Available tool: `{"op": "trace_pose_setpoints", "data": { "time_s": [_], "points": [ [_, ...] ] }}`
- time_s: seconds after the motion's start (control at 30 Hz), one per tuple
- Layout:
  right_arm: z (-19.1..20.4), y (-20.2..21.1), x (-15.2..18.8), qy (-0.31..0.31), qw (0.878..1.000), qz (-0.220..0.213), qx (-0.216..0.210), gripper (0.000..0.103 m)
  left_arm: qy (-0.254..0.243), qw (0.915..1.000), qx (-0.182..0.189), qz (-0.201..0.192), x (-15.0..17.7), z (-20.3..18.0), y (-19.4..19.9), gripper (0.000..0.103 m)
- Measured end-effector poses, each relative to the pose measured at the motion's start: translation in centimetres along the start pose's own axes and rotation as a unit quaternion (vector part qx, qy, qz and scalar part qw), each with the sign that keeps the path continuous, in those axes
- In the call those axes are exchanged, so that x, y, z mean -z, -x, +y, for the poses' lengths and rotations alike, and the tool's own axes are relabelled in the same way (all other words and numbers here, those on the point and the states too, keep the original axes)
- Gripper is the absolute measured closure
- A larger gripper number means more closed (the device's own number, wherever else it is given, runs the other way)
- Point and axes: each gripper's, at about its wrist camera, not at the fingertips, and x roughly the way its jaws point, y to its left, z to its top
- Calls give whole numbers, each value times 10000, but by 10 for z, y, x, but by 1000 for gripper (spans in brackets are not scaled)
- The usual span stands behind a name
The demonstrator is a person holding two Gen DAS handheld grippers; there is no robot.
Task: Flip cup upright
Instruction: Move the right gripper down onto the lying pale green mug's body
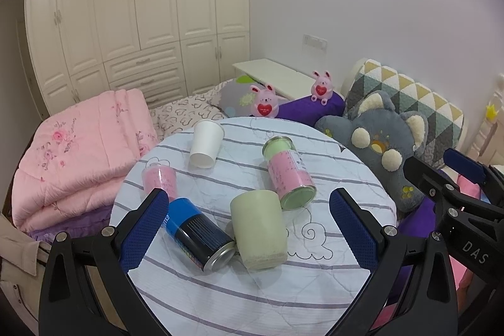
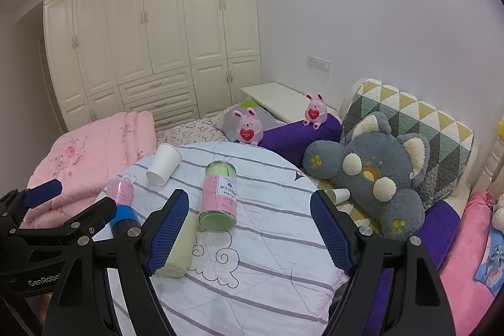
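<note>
Though spread wide and holding nothing, hangs low over the round bench (image 1: pixel 236 298) as the left tool (image 1: pixel 249 222), framing the pale green cup (image 1: pixel 258 230) between the blue pads yet touching it with neither. Seems to be the approach step: no grip made, no cup turned yet. Appears to sit mouth down on the striped cloth, a little tilted, and touches the blue can (image 1: pixel 198 236) lying on its left side. Calls next, probably, for going down around the cup wall, closing softly, lifting free of the can, then turning half a rotation and setting down on the base. Risks rolling the can away if closed carelessly.

Shows, from the right wrist view, the right tool (image 2: pixel 249 210) equally open and empty, with the same cup half hidden behind its left pad, so outside the gap.

Further back, finds a pink-and-green jar (image 1: pixel 288 175) on its side, a small pink jar (image 1: pixel 159 180), and near the far edge a white paper cup (image 1: pixel 206 145), apparently lying with base toward the camera. Cannot tell surely which cup is meant; judging by nearness, the green one.
</note>
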Motion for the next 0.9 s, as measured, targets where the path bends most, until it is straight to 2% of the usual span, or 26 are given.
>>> {"op": "trace_pose_setpoints", "data": {
  "time_s": [0.3,0.43,0.73,0.9],
  "points": [
    [1,-12,2,10,10000,78,-48,22,23,9999,-24,110,1,4,-9,0],
    [-1,-25,3,6,9998,216,-54,22,40,9996,-24,281,4,8,-21,0],
    [-5,-71,4,-100,9974,692,-186,22,122,9965,21,831,4,17,-65,0],
    [3,-92,7,-40,9949,945,-354,22,108,9915,10,1297,11,28,-87,0]
  ]
}}
